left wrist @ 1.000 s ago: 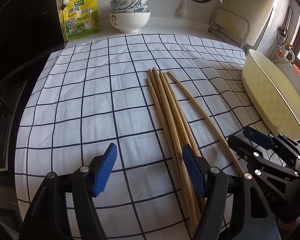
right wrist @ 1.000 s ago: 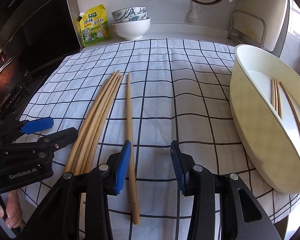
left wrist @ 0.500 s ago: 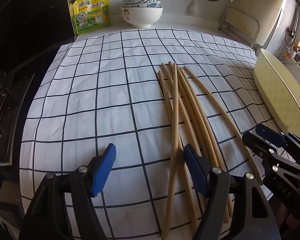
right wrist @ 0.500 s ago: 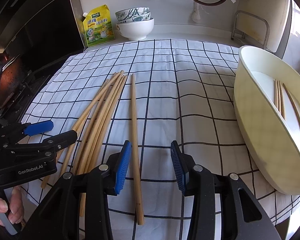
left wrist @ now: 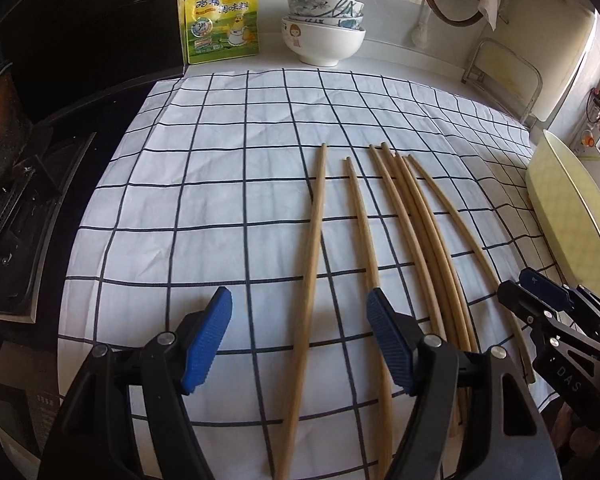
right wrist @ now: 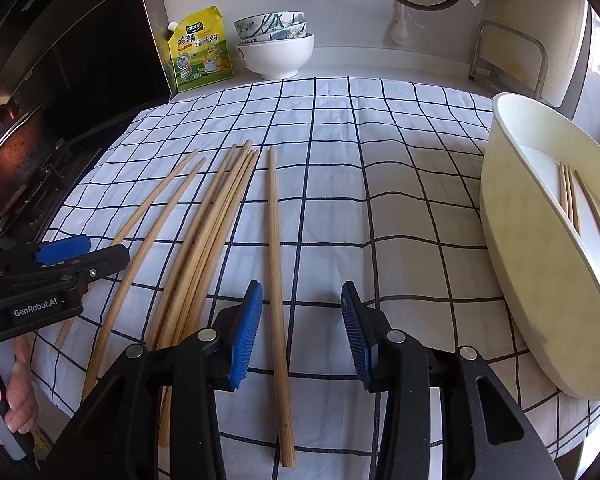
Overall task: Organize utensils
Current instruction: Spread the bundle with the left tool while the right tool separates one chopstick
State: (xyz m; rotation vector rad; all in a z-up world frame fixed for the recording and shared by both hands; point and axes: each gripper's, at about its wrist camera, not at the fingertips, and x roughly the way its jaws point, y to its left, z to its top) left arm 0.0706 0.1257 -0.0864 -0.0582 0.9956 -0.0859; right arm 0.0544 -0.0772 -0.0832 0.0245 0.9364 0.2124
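Several long wooden chopsticks (left wrist: 416, 240) lie on the checked cloth (left wrist: 220, 200). In the left wrist view my left gripper (left wrist: 300, 340) is open and empty, and one separate chopstick (left wrist: 310, 280) runs between its jaws. In the right wrist view my right gripper (right wrist: 302, 332) is open and empty over a single chopstick (right wrist: 276, 256); the others (right wrist: 204, 248) fan out to its left. A cream oval tray (right wrist: 512, 248) at the right holds three chopsticks (right wrist: 570, 196). The left gripper (right wrist: 60, 256) shows at the left edge, the right gripper (left wrist: 540, 300) at the right edge.
A yellow seasoning pouch (left wrist: 220, 16) and stacked bowls (left wrist: 324, 28) stand at the back by the wall. A dark stove with a pot (right wrist: 12, 160) lies left of the cloth. A metal rack (right wrist: 512, 60) stands at the back right.
The left gripper has moved left, and two chopsticks have spread out of the bundle to the left. The right gripper has shifted slightly left, so the single chopstick now lies between its jaws.
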